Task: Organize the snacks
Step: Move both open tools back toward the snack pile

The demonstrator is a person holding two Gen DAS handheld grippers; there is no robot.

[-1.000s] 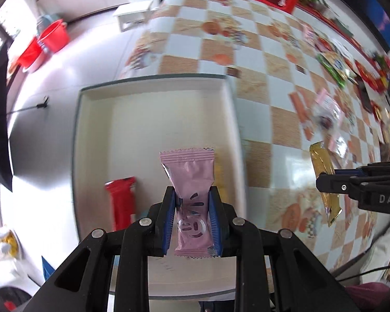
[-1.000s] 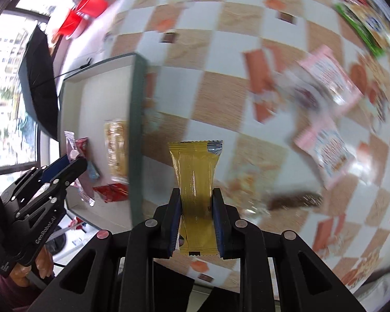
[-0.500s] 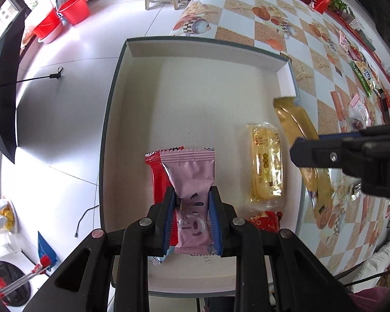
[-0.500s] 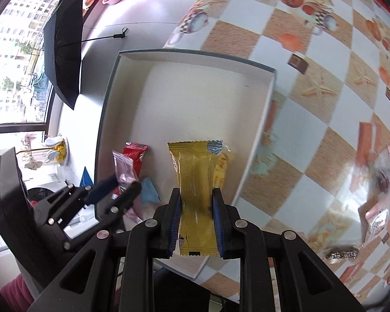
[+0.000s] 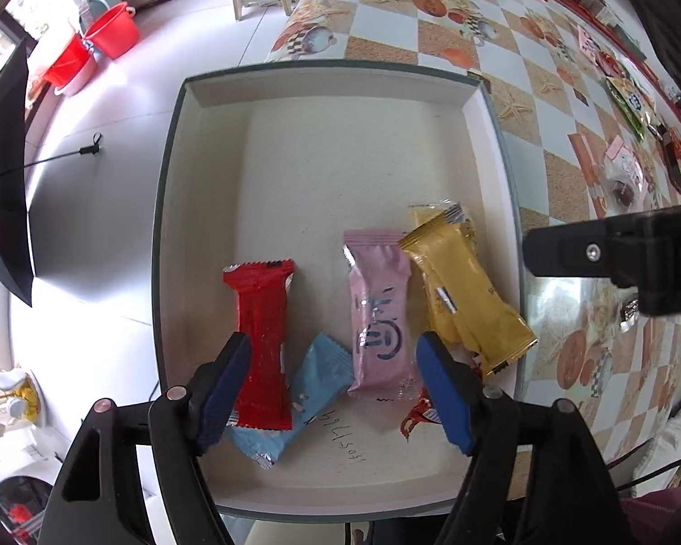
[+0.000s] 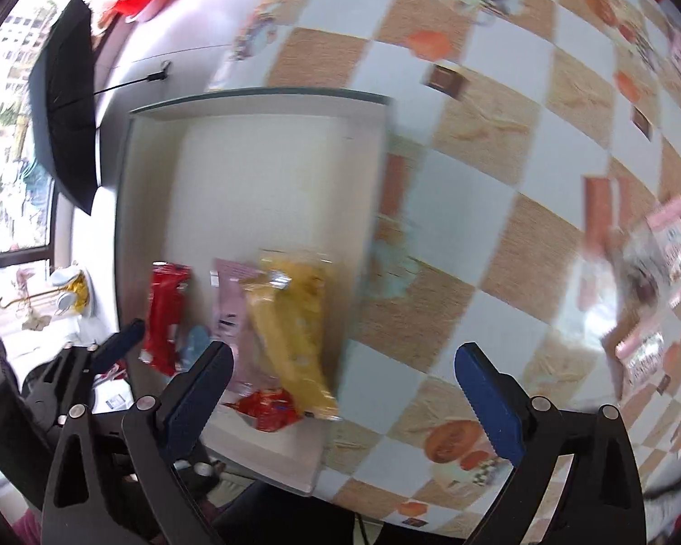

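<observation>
Both claws are opening with nothing between the pads. The left claw (image 5: 333, 381) hangs over the white box (image 5: 340, 136) on the checkered counter (image 5: 545, 136), where the pink snack (image 5: 379, 313) lies flat — between a red packet (image 5: 263, 331) and the yellow snack (image 5: 465, 299). The right claw (image 6: 345, 386) hovers by the box's edge.

Pink (image 5: 379, 306), yellow (image 5: 465, 293), red (image 5: 262, 340) and blue (image 5: 302, 402) snack packets flat in white tray (image 5: 322, 145).

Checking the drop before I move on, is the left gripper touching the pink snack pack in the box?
Apart. In the left wrist view the left gripper is opening, and the pink snack pack lies on the box floor, clear of both pads.
</observation>
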